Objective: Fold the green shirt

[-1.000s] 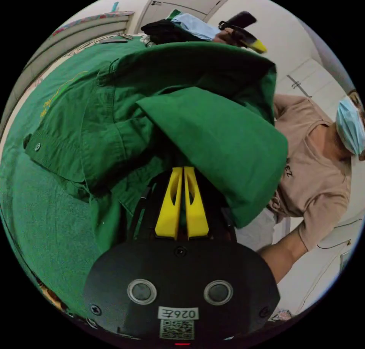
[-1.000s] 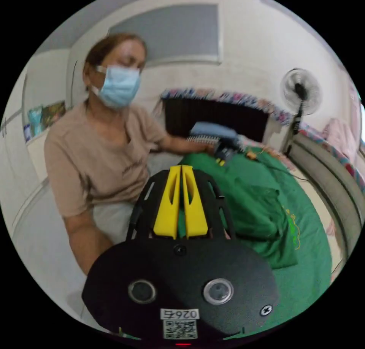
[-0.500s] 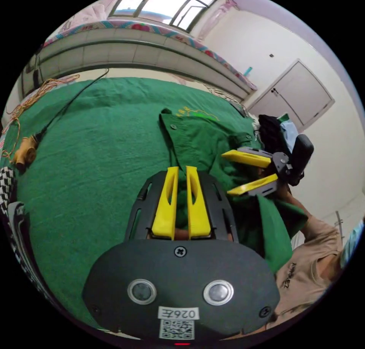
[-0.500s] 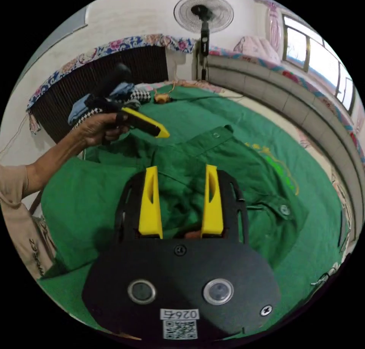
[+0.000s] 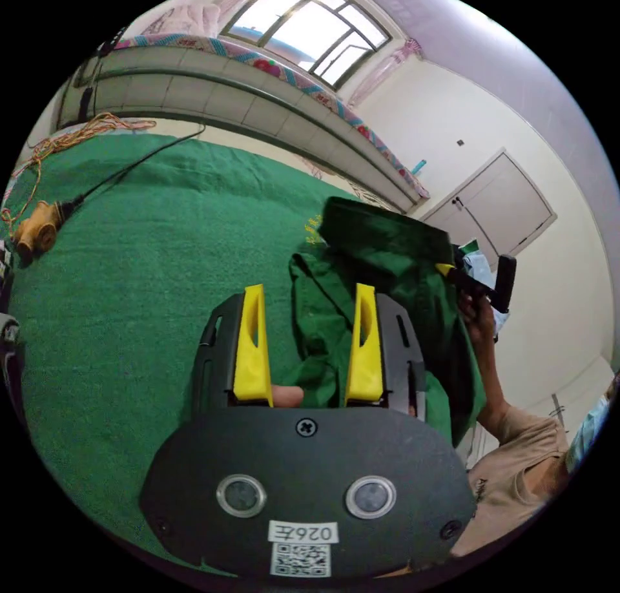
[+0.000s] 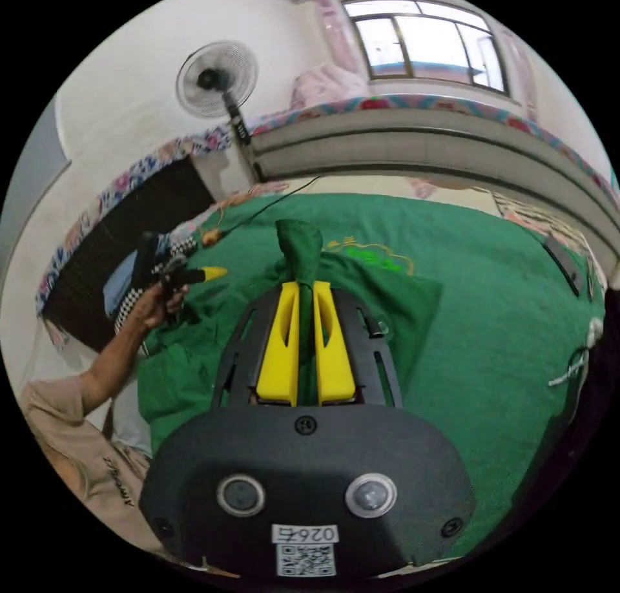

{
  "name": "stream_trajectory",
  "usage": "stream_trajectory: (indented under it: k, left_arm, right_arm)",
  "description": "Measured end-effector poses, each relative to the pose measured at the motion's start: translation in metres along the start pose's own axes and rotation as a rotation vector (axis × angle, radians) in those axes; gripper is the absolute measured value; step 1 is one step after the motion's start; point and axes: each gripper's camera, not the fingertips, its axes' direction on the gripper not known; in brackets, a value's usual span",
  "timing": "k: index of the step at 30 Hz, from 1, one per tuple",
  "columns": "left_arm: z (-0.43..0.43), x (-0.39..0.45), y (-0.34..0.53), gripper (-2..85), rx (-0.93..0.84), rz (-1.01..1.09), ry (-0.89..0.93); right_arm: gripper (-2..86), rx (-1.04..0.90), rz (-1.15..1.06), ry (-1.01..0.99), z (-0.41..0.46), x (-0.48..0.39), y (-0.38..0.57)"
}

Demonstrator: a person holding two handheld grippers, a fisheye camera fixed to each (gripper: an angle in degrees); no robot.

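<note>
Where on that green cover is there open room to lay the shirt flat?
The widest bare stretch of the green cover lies between the green shirt and the cable with its plug. Another runs past the shirt's embroidered side. It is crowded by the checked cloth pile.

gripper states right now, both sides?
Left hand-held gripper: open, yellow jaws spread, holding nothing; crumpled green cotton shirt lies beyond them.
Right hand-held gripper: closed, both jaws pinching a fold of the green shirt.
</note>
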Motion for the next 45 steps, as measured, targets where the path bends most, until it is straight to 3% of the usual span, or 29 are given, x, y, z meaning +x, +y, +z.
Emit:
stream_trajectory:
  k: [2, 5, 8, 10, 11, 12, 14, 16, 18, 19, 21, 24, 29, 34, 38, 42, 44, 45]
  left_arm:
    - [0.011, 0.003, -0.005, 21.5, -0.02, 0.013, -0.027]
    - [0.05, 0.018, -0.012, 21.0, -0.19, 0.084, -0.056]
    - [0.072, 0.059, -0.003, 18.8, -0.29, 0.283, -0.321]
    - [0.087, 0.084, 0.009, 11.5, -0.34, 0.414, -0.471]
    - [0.09, 0.097, 0.017, 1.7, -0.348, 0.493, -0.427]
    - [0.093, 0.105, 0.023, 0.9, -0.37, 0.519, -0.335]
    - [0.096, 0.108, 0.028, 0.1, -0.37, 0.533, -0.353]
    - [0.082, 0.103, 0.027, -0.2, -0.302, 0.499, -0.343]
    - [0.044, 0.086, 0.015, -0.3, -0.136, 0.369, -0.183]
    - [0.034, 0.083, 0.012, -0.2, -0.094, 0.349, -0.19]
    - [-0.007, 0.08, 0.003, 0.4, 0.086, 0.326, -0.412]
    - [-0.042, 0.05, -0.012, 3.0, 0.198, 0.205, -0.458]
    - [-0.048, -0.014, -0.012, 4.8, 0.063, -0.022, -0.428]
    - [-0.04, 0.011, 0.036, 2.6, -0.043, 0.137, -0.317]
    - [-0.02, 0.081, 0.088, 12.8, -0.201, 0.406, -0.116]
    - [0.029, 0.137, 0.147, 18.8, -0.403, 0.612, -0.212]
    - [0.067, 0.141, 0.166, 15.4, -0.576, 0.646, -0.288]
    - [0.069, 0.148, 0.172, 10.6, -0.543, 0.689, -0.322]
  right_arm:
    - [-0.8, 0.059, 0.12, 0.008, -0.038, 0.05, 0.002]
    - [-0.7, 0.186, 0.433, -0.009, -0.095, 0.134, 0.029]
    - [-0.2, 0.368, 0.701, -0.027, -0.143, 0.19, 0.061]
    - [0.2, 0.449, 0.8, 0.003, -0.167, 0.21, 0.069]
    - [0.2, 0.464, 0.808, 0.005, -0.171, 0.212, 0.068]
    - [0.4, 0.478, 0.806, 0.004, -0.176, 0.214, 0.063]
    - [0.4, 0.484, 0.772, 0.007, -0.181, 0.212, 0.05]
    - [0.4, 0.535, 0.676, 0.001, -0.191, 0.201, 0.03]
    - [0.4, 0.575, 0.601, 0.029, -0.202, 0.191, 0.017]
    - [0.4, 0.598, 0.566, 0.07, -0.211, 0.185, 0.009]
    - [0.5, 0.63, 0.535, 0.137, -0.223, 0.181, 0.002]
    - [2.8, 0.581, 0.591, 0.206, -0.228, 0.194, -0.012]
    - [6.3, 0.496, 0.756, 0.226, -0.222, 0.233, -0.029]
    - [7.8, 0.362, 0.738, 0.242, -0.215, 0.246, -0.057]
    - [10.0, 0.285, 0.781, 0.281, -0.217, 0.258, -0.06]
    - [13.2, 0.154, 0.843, 0.306, -0.202, 0.275, -0.061]
    - [13.5, 0.019, 0.845, 0.301, -0.178, 0.282, -0.067]
    - [11.5, -0.103, 0.827, 0.294, -0.157, 0.285, -0.073]
